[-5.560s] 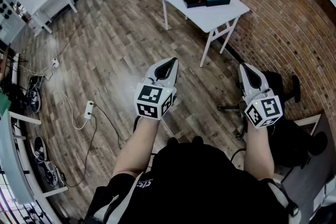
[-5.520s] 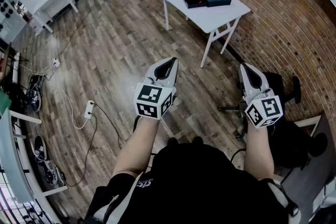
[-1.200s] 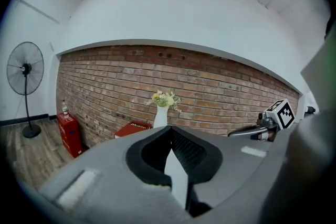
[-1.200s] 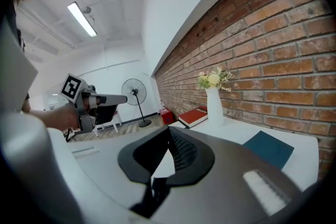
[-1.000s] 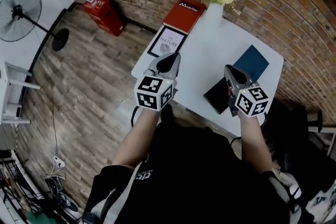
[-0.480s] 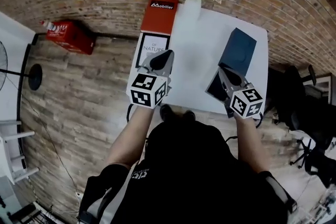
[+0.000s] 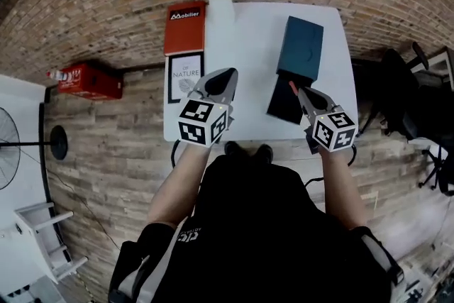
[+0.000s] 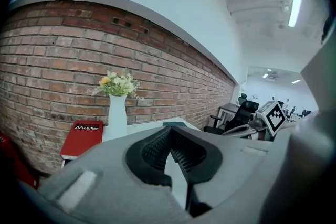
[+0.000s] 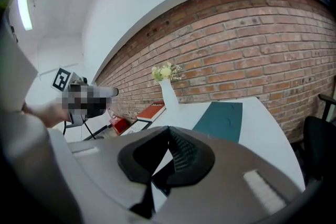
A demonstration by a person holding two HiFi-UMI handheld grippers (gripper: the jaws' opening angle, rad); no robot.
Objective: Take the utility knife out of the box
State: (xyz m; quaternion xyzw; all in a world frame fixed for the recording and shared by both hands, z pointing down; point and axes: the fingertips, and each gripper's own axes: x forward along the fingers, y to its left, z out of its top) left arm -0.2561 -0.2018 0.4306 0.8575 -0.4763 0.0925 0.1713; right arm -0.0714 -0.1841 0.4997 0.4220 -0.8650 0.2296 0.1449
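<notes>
Utility knife not discernible, presumably inside the open black box [image 7: 285, 101] on the table [image 7: 241, 46], with the teal lid [image 7: 301, 46] at the box's far end; its pointing and long axis cannot be read. Left gripper [image 7: 227, 73], well left of the box, and right gripper [image 7: 300, 91], at its right edge, are both fully closed and empty. Risk: probing with closed jaws could shove the box off the table.

Left of the box [image 7: 282, 104] the table [image 7: 245, 60] lies bare, a wide lane in from its near edge. Just behind the box lies a teal lid [image 7: 301, 46]. Far left of it stand a vase [image 7: 220, 7], a red book [image 7: 186, 26] and a print [image 7: 186, 78].
</notes>
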